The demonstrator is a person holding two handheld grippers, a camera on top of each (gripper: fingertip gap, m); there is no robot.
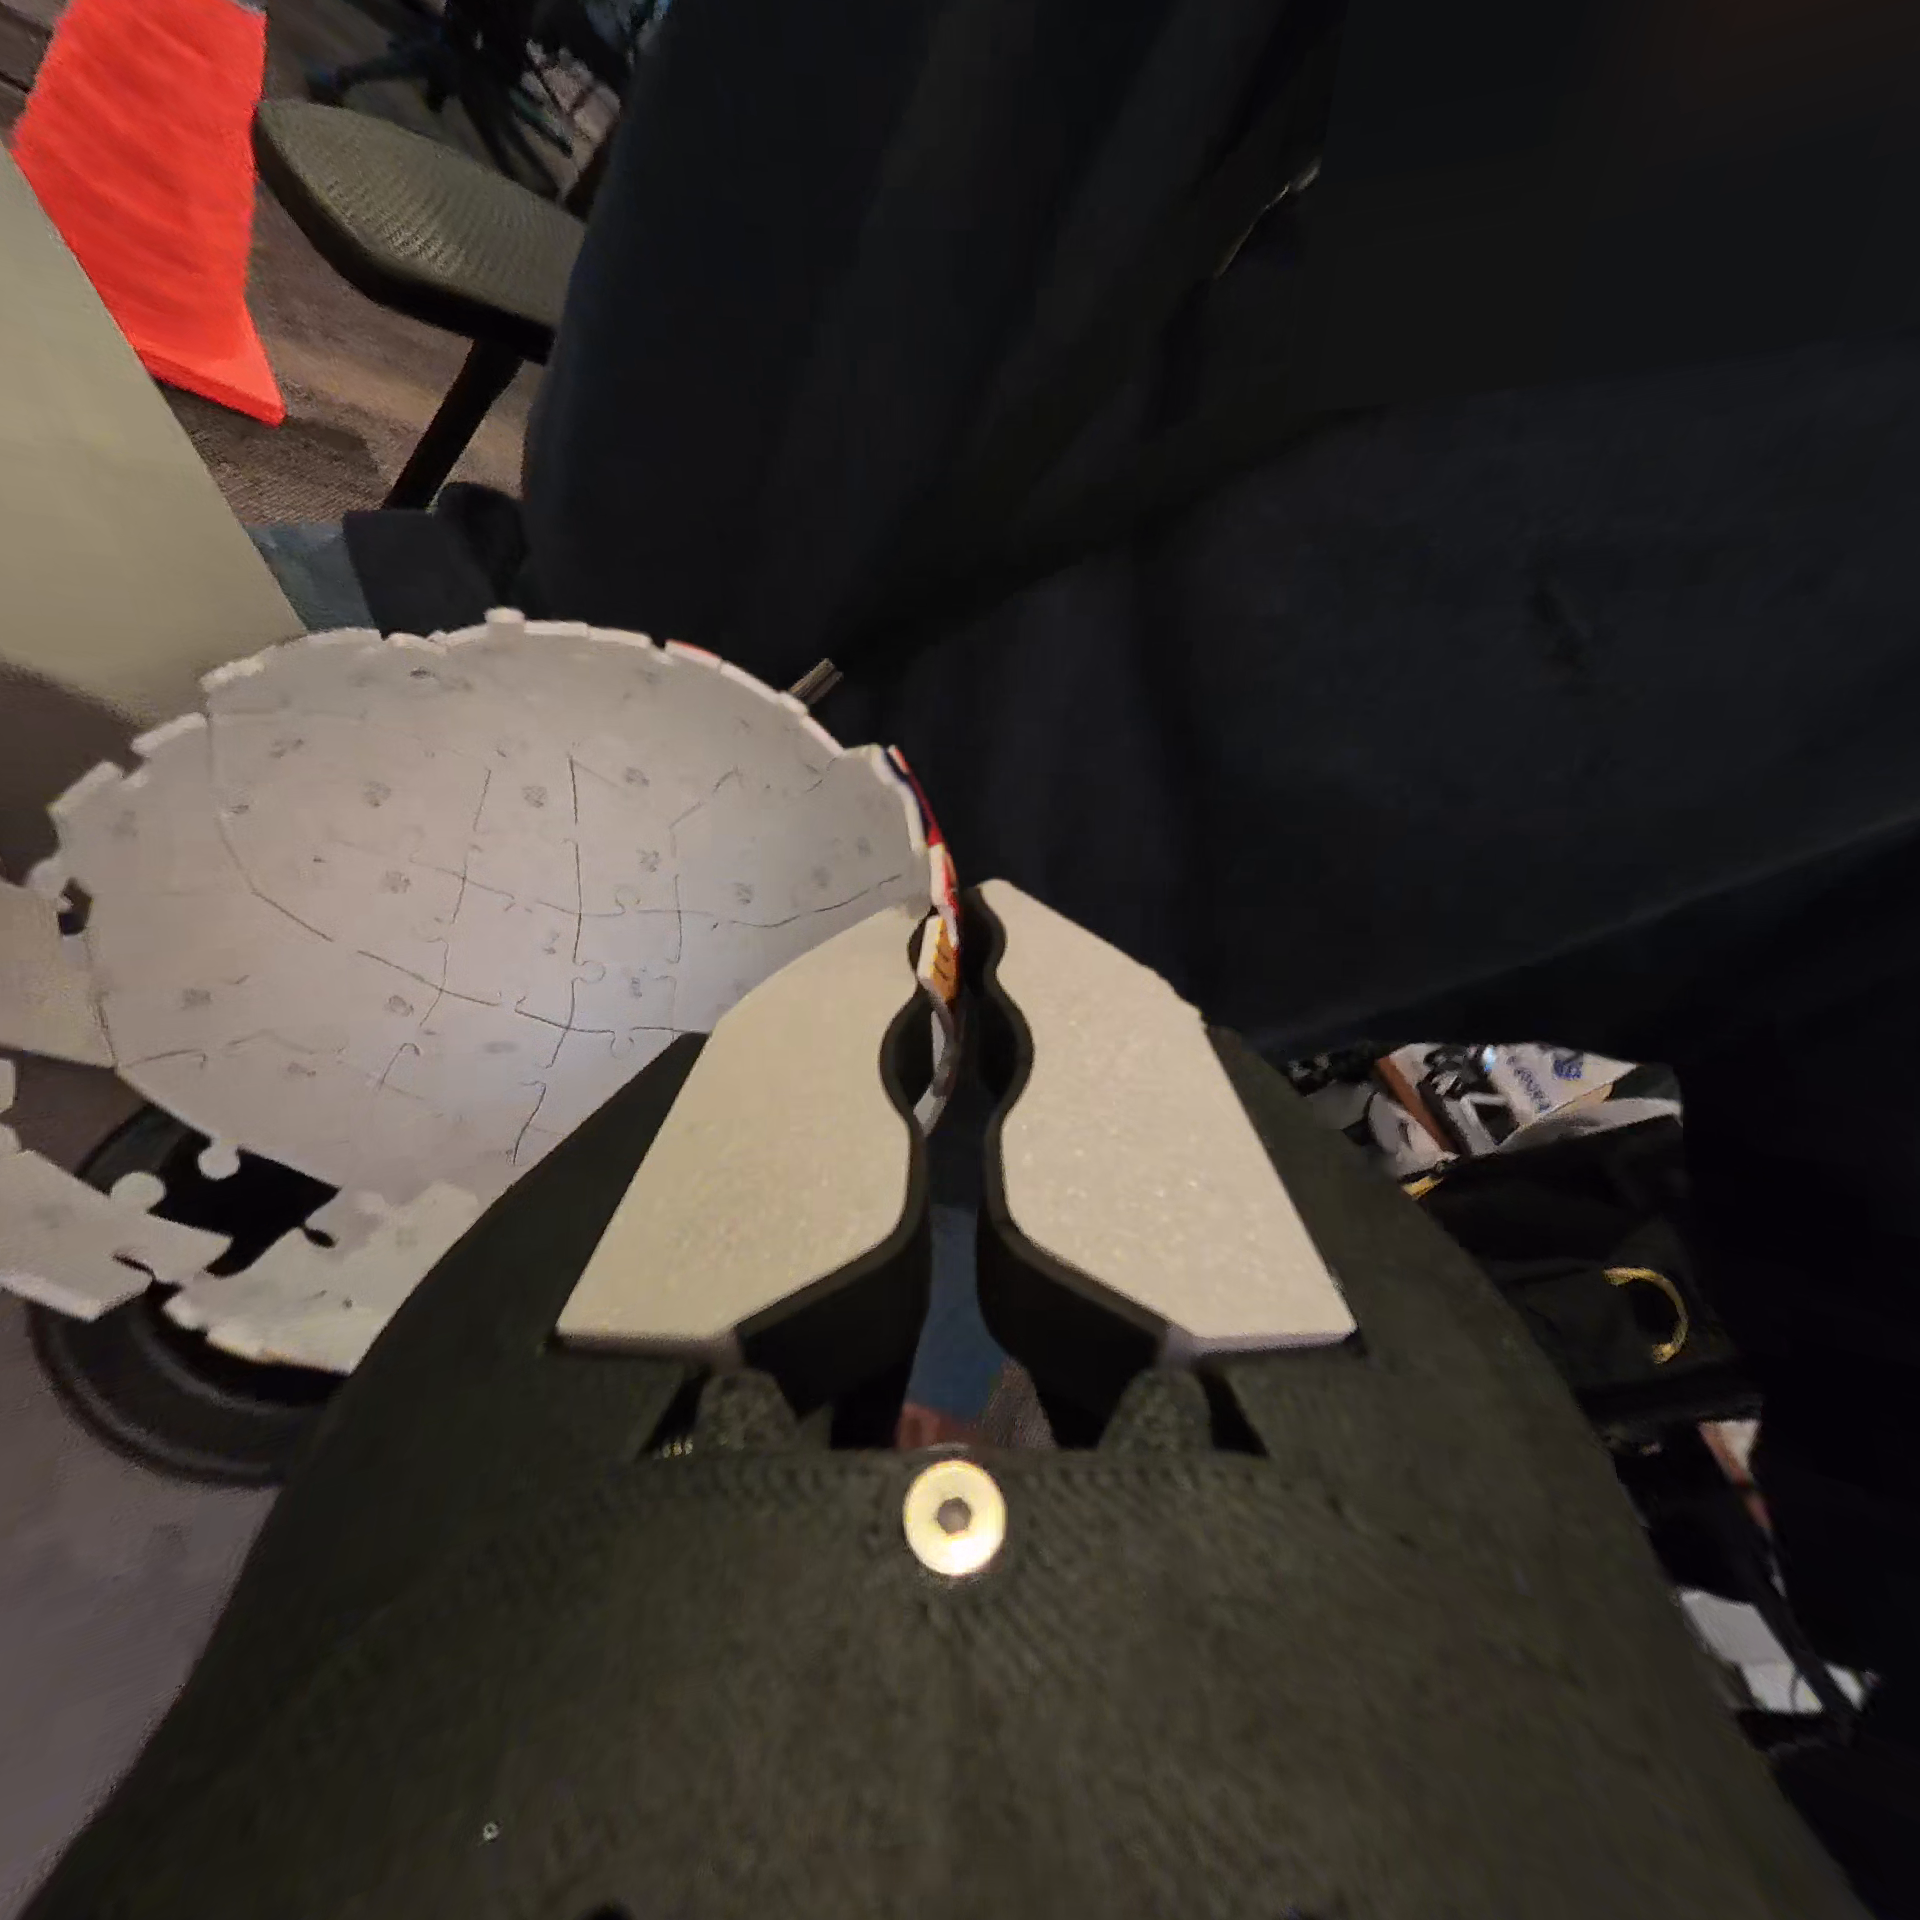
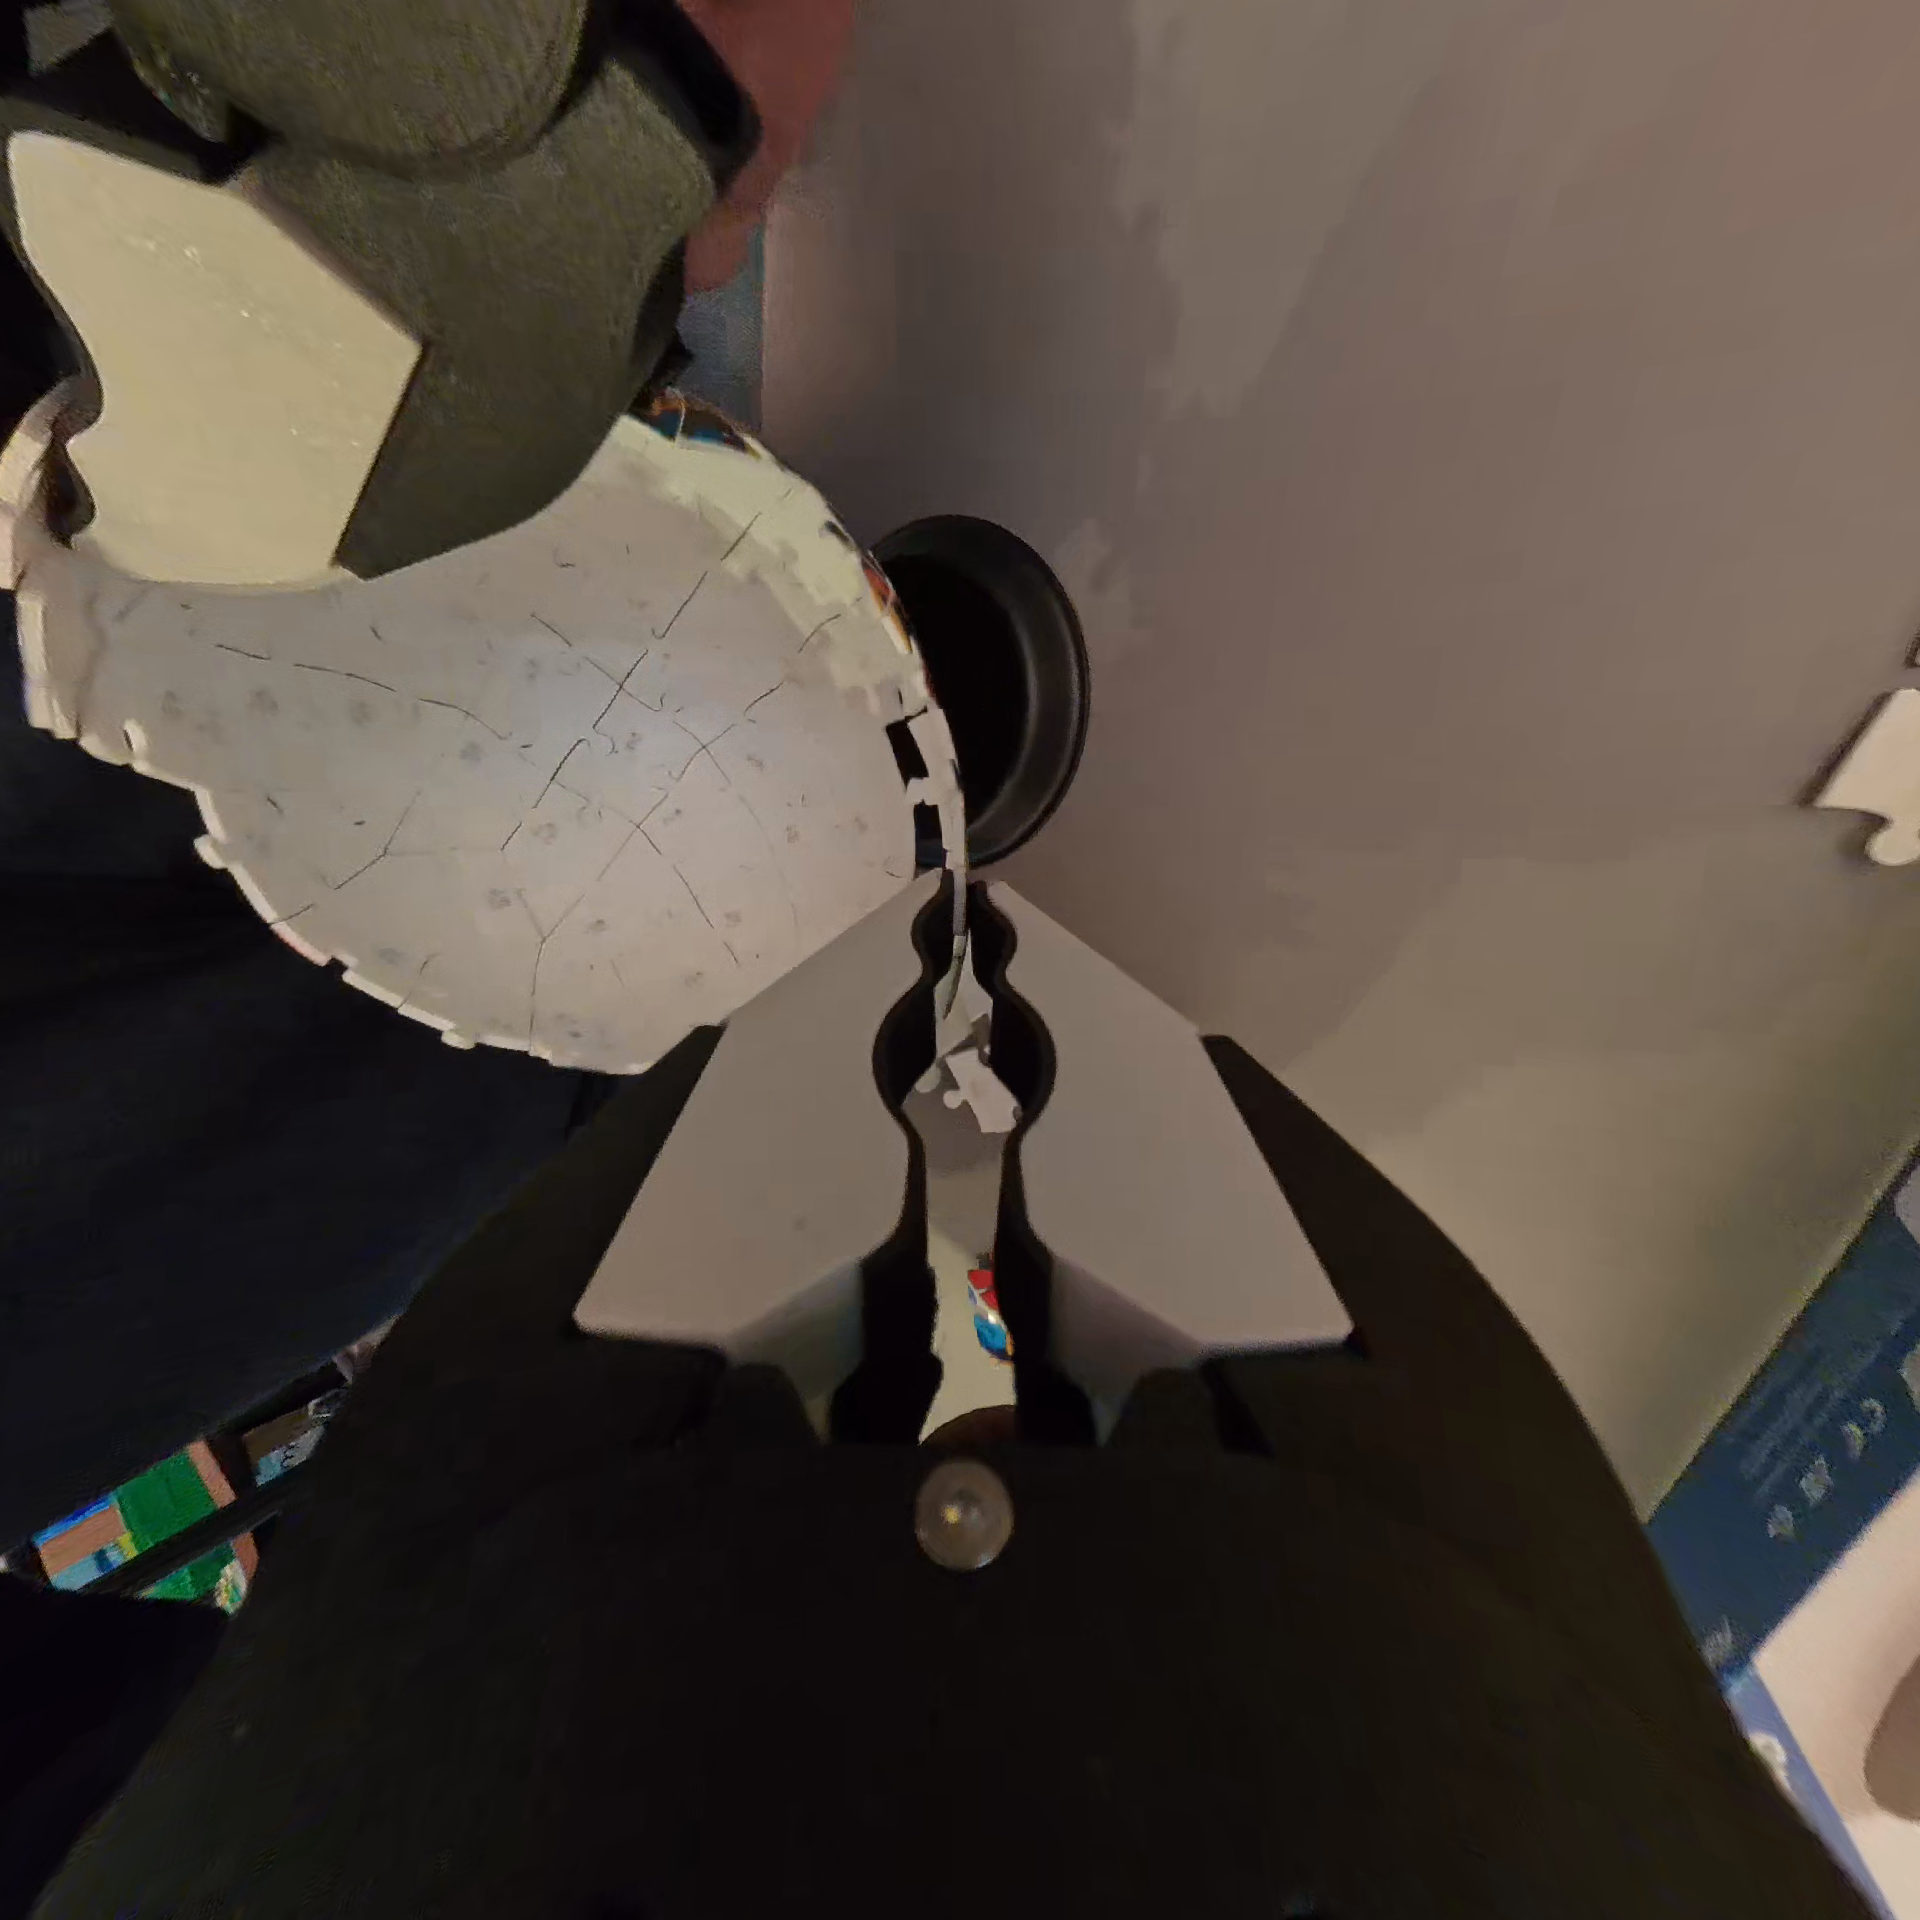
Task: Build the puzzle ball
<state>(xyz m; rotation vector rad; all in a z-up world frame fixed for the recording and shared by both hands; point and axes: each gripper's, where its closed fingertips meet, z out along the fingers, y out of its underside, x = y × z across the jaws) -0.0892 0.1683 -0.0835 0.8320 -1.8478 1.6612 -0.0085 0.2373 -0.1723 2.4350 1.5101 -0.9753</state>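
The puzzle ball is a half-built shell (image 1: pixel 468 914), white inside with coloured print on its outside. My left gripper (image 1: pixel 961 920) is shut on the shell's right rim. In the right wrist view the shell (image 2: pixel 582 779) lies at centre left. My right gripper (image 2: pixel 971 909) is shut on a thin curved strip of pieces (image 2: pixel 961 956) at the shell's edge. The left gripper (image 2: pixel 312 312) shows at the top left of this view, clamped on the opposite rim. The shell's lower edge (image 1: pixel 239 1236) has gaps and loose-looking tabs.
A black ring stand (image 2: pixel 1018 686) sits on the grey table (image 2: pixel 1455 520) just behind the shell, and also shows in the left wrist view (image 1: pixel 156 1392). A loose white puzzle piece (image 2: pixel 1881 790) lies at the right. A blue box (image 2: pixel 1787 1455) is at the lower right. A person in dark clothing (image 1: pixel 1143 416) is close behind. Spacing between my two grippers at the tips: around 15 cm.
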